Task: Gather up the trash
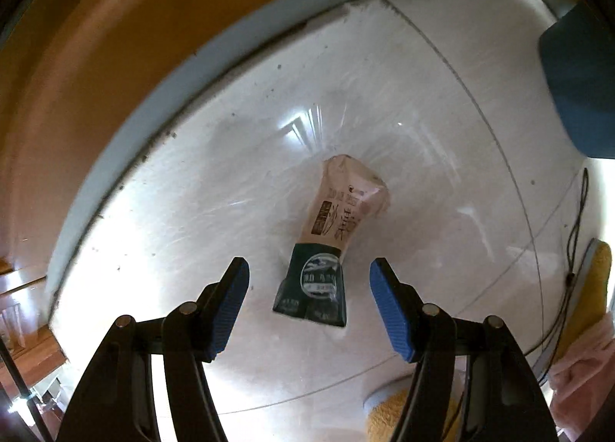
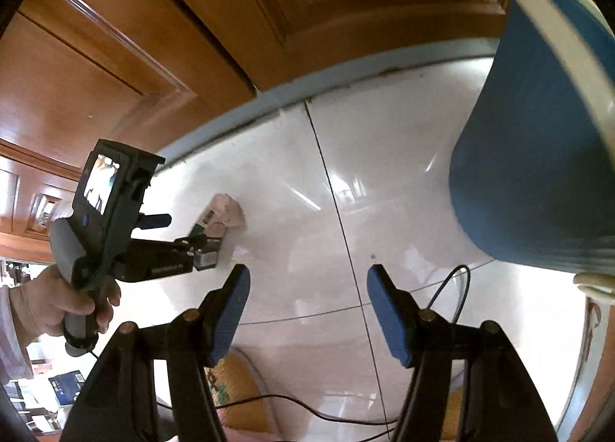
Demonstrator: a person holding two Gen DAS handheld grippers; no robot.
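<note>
Left wrist view: the left gripper point(image 1: 309, 280) is spread wide over the tiled floor point(image 1: 192, 211), and the crumpled carton point(image 1: 330, 246) lies at frame centre between the fingers, untouched. Its long axis runs up-frame, dark green end nearest the camera. Right wrist view: the right gripper point(image 2: 307, 288) gapes, holding nothing; only here shows the blue bin point(image 2: 530, 157), upper right, tilted.
</note>
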